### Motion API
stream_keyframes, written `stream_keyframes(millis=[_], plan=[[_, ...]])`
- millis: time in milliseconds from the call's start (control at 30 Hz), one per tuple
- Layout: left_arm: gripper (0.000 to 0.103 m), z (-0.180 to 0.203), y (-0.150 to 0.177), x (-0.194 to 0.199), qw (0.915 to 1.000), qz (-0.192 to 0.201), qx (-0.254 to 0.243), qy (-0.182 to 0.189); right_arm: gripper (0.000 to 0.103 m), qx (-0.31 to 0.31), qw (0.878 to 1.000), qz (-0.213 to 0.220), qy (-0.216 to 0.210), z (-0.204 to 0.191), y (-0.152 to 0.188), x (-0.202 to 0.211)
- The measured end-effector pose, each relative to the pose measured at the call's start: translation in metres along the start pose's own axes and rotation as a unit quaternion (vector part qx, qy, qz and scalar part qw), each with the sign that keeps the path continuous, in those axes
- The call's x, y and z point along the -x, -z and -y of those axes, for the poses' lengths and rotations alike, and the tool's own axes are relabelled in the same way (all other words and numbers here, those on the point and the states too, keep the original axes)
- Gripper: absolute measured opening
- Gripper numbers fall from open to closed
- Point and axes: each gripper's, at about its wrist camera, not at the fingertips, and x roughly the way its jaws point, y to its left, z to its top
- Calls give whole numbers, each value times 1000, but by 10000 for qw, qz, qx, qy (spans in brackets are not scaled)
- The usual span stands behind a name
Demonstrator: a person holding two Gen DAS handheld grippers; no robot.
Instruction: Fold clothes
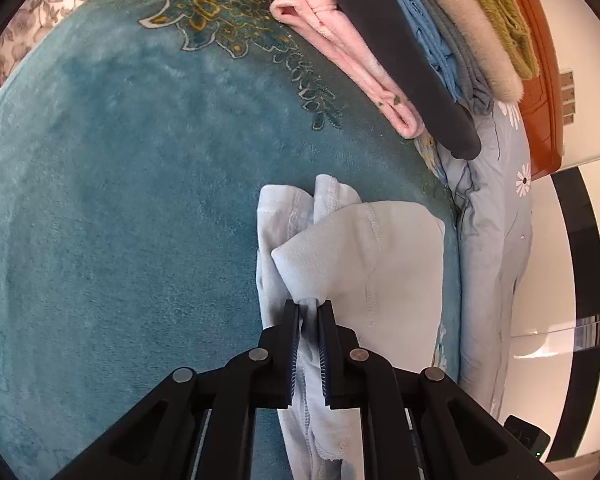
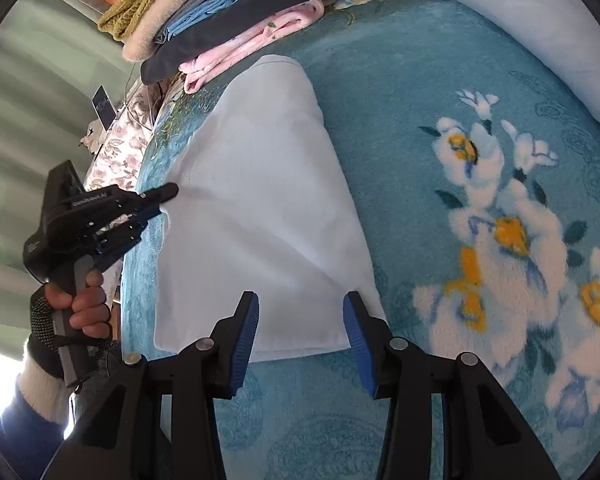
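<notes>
on right view only: spread right gripper (image 2: 301,320)

Bed blanket (image 2: 400,80): teal plush, printed with white flowers with yellow-orange centres, blue shading and dark green leaves; gold-outlined ornament near the stack in the left wrist view. Garment (image 2: 260,208): pale, near-white light blue, plain; stack of folded clothes (image 1: 420,32): pink with small leaf specks, dark charcoal, sky blue, grey, beige, olive green. Quilt (image 1: 496,216): light grey-blue with white daisies; sheet (image 2: 120,148): white with grey-brown leaf print; left gripper (image 1: 309,304) and right gripper (image 2: 300,312): black, blue pads.
</notes>
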Motion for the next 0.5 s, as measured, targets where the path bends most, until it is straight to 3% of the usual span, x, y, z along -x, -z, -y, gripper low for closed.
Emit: stream_keyframes(millis=[133, 233, 400, 500], plan=[[14, 10, 2, 1, 9992, 50, -324, -244, 45, -124, 9997, 189, 71, 10, 4, 12], [14, 8, 3, 8, 9999, 19, -130, -36, 47, -395, 9988, 208, 208, 26, 6, 18], [25, 6, 15, 27, 9995, -70, 112, 294, 47, -1107, 9921, -54, -588, 39, 19, 15], [27, 12, 31, 27, 9981, -462, -45, 406, 47, -1485, 9844, -135, -933, 40, 25, 5]])
